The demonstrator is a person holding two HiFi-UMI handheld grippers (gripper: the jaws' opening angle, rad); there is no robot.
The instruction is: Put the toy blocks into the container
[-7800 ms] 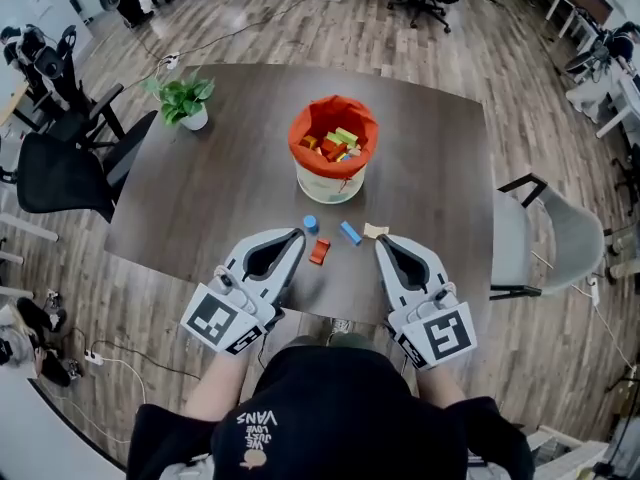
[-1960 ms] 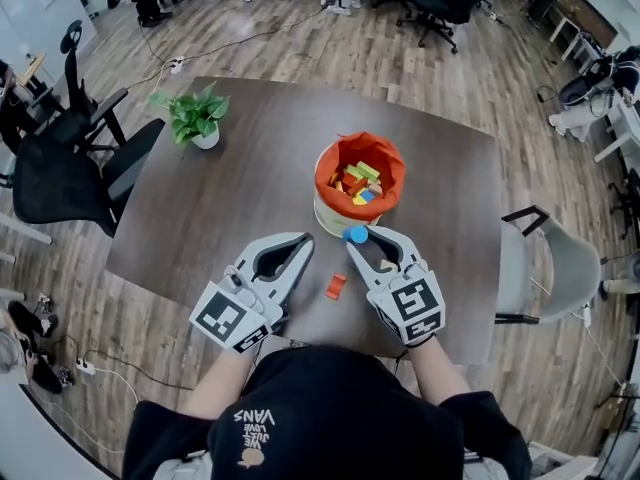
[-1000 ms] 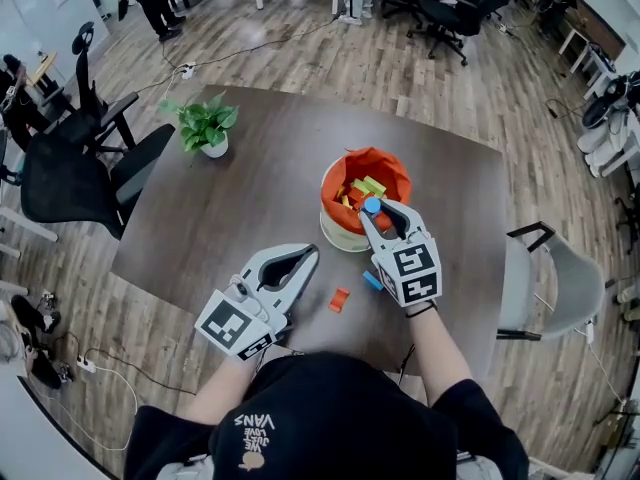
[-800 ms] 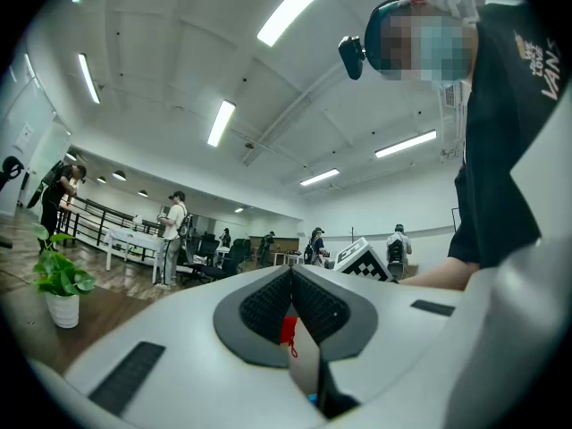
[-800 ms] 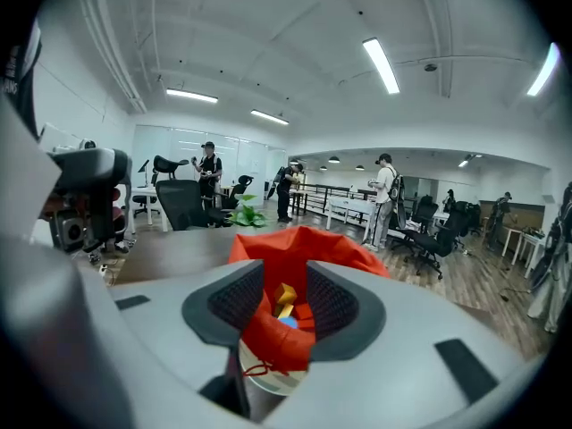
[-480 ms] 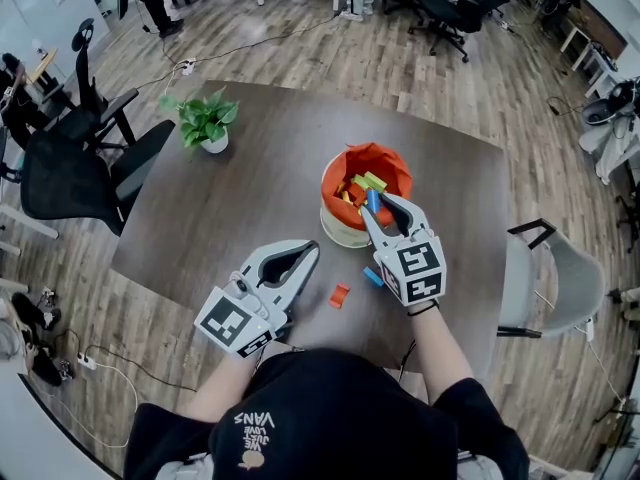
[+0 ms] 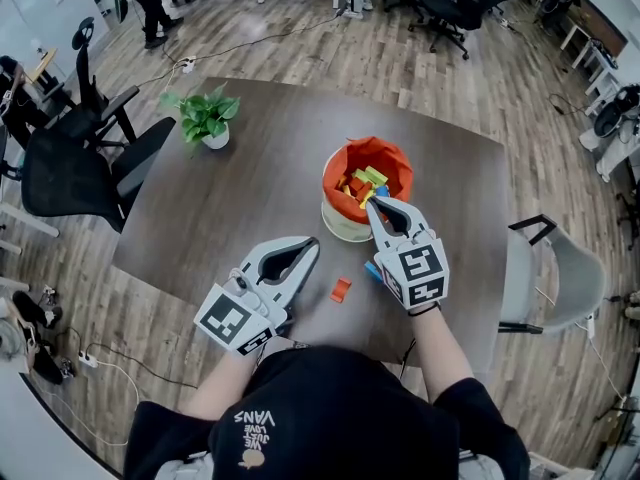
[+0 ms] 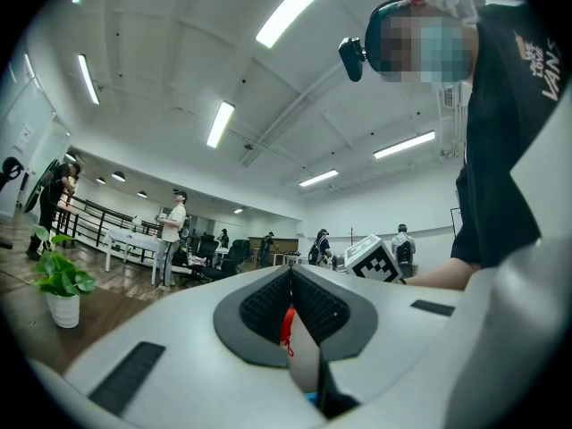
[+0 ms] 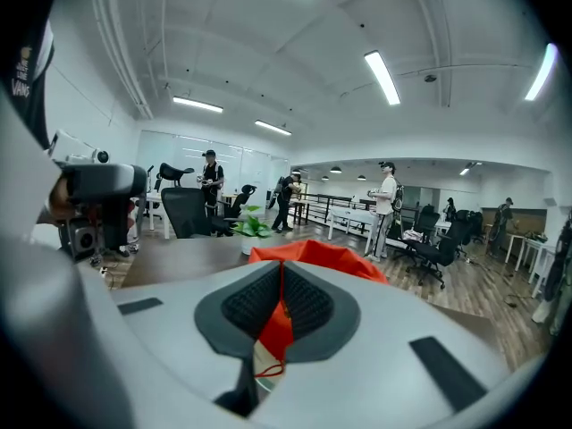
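The container [image 7: 341, 226], a white tub with an orange liner, stands mid-table with several coloured blocks [image 7: 362, 180] inside. My right gripper [image 7: 373, 205] points at its near rim; its jaws are closing and nothing is between them. In the right gripper view the right gripper [image 9: 281, 266] shows only the orange liner [image 9: 335, 254] beyond its tips. A red block [image 7: 341, 289] lies on the table between the grippers. A blue block [image 7: 371, 269] lies half hidden under the right gripper. My left gripper [image 7: 314, 242] hovers left of the red block, shut and empty, as the left gripper [image 8: 290, 271] shows in its own view.
The dark table [image 7: 230, 198] carries a potted plant [image 7: 206, 118] at its far left corner. A black office chair [image 7: 70, 173] stands off the left edge and a grey chair [image 7: 560, 268] off the right edge. People stand far off in the room.
A second ago the right gripper held a blue round block over the container. The block is gone from its jaws, which have come together, and the gripper has drawn back slightly. The left gripper stayed put.
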